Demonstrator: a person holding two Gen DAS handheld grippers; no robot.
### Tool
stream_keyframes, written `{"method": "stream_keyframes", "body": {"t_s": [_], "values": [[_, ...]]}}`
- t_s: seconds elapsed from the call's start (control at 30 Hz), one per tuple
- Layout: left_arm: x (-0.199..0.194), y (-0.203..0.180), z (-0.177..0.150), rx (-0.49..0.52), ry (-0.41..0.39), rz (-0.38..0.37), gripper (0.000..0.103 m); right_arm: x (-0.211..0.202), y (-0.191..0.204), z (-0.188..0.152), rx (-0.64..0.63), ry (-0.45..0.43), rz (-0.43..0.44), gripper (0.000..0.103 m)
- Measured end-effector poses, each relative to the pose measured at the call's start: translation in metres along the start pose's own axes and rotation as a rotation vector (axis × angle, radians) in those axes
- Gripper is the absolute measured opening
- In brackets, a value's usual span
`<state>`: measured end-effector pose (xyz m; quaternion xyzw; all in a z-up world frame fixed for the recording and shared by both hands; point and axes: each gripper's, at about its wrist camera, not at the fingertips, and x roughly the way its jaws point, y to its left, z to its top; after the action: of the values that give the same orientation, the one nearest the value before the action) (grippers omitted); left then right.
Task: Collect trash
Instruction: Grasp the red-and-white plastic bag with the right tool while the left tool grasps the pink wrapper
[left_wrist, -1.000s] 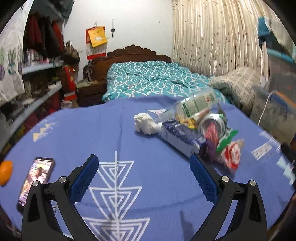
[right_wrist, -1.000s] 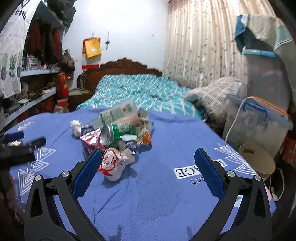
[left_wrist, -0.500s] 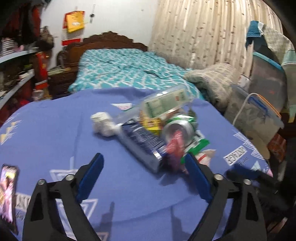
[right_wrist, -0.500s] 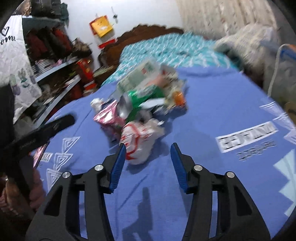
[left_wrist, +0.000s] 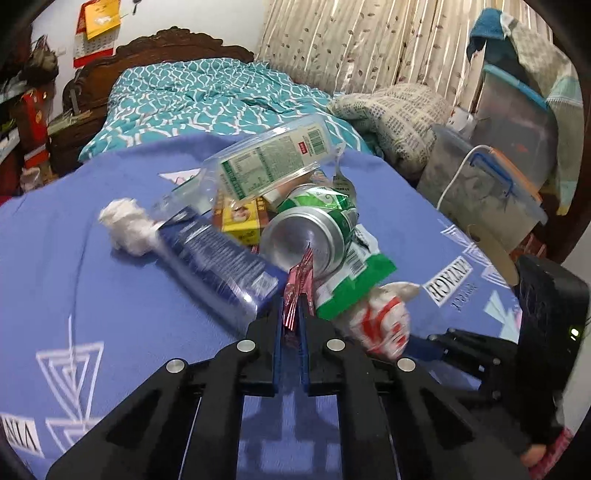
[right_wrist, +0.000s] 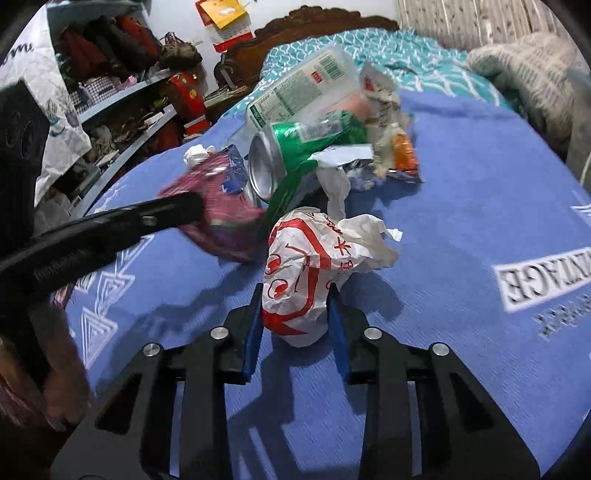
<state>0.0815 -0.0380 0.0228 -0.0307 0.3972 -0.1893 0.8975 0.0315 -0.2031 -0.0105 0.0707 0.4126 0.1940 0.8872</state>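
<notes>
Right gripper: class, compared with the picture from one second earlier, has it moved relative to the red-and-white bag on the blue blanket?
Yes. The right gripper has moved forward to the red-and-white bag, and its fingers have closed from wide apart onto the bag's sides.

One can (left_wrist: 314, 232), one clear bottle (left_wrist: 266, 166), two crumpled tissues (left_wrist: 127, 225), two tongs (left_wrist: 290, 325).

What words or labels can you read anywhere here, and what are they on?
"VINTAGE", seen upside down, with its first letters cut off: printed on the blue cloth.
Smaller line under it: blurred.
Clear bottle label: too small.
Green can label: too small.
Red marks on white wrapper: not legible.
</notes>
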Motion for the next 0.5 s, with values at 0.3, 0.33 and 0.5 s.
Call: {"method": "stream_keyframes", "body": {"t_s": [0.3,0.33,0.5], "values": [[-0.038,-0.017,-0.034,-0.003,-0.013,-0.161,0.007,-0.055,-0.027,-0.031,0.028,-0.089,-0.094,0.033],[-0.038,-0.023,-0.034,0.011,-0.017,-0.173,0.006,-0.061,-0.03,-0.034,0.032,-0.104,-0.109,0.033],[-0.029,-0.054,-0.025,0.05,-0.004,-0.255,0.006,-0.1,-0.03,-0.039,-0.013,-0.255,-0.217,0.033]]}}
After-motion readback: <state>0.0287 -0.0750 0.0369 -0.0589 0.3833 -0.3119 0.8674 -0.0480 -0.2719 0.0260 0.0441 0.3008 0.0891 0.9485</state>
